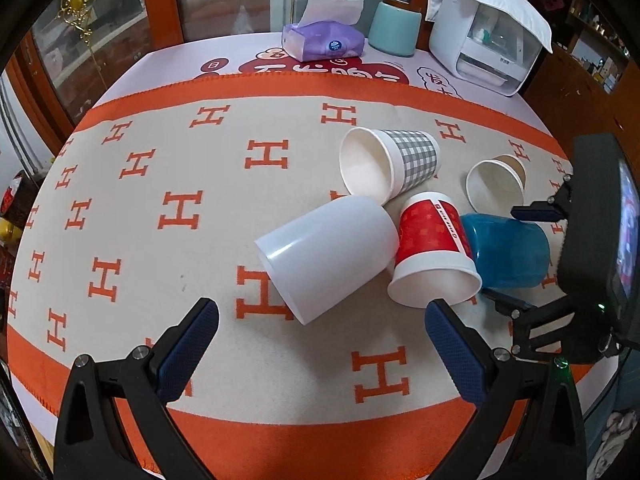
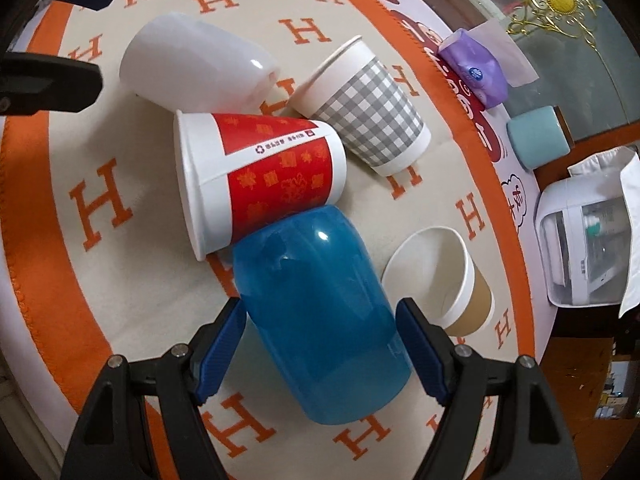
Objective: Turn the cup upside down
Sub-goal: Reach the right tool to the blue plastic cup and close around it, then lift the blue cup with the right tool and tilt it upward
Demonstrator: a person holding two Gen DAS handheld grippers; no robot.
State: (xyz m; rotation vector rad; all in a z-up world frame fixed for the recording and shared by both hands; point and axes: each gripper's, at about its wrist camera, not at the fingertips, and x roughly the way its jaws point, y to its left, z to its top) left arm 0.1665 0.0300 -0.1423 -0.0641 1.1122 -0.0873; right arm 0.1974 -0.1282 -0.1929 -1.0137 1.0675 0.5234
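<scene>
Five cups lie clustered on the surface [image 1: 120, 216], which is covered by a beige cloth [image 2: 132, 280] with orange H marks and an orange border.

The blue cup [image 2: 320, 312] lies on its side with its closed end touching the red cup [image 2: 260, 176]. The right gripper [image 2: 320, 344] straddles it near its mouth end, fingers spread, one blue pad [image 2: 224, 344] on each flank. The pads sit just beside the cup wall; whether they touch it cannot be told.

The left gripper [image 1: 320, 344] hangs above bare cloth with its fingers wide apart and nothing between them. Just ahead of it lies the white cup [image 1: 328, 256], on its side with the mouth toward the left gripper. The red cup lies beside it, touching it, mouth also toward the left gripper. Behind these two lies the checked cup [image 1: 390, 164], on its side. The brown cup [image 2: 444, 280] sits apart, near the blue one, mouth up and tilted.

At the far edge of the surface stand a purple tissue pack [image 1: 322, 40], a teal jar [image 1: 394, 28] and a white appliance [image 1: 484, 36] with a cloth draped over it.
</scene>
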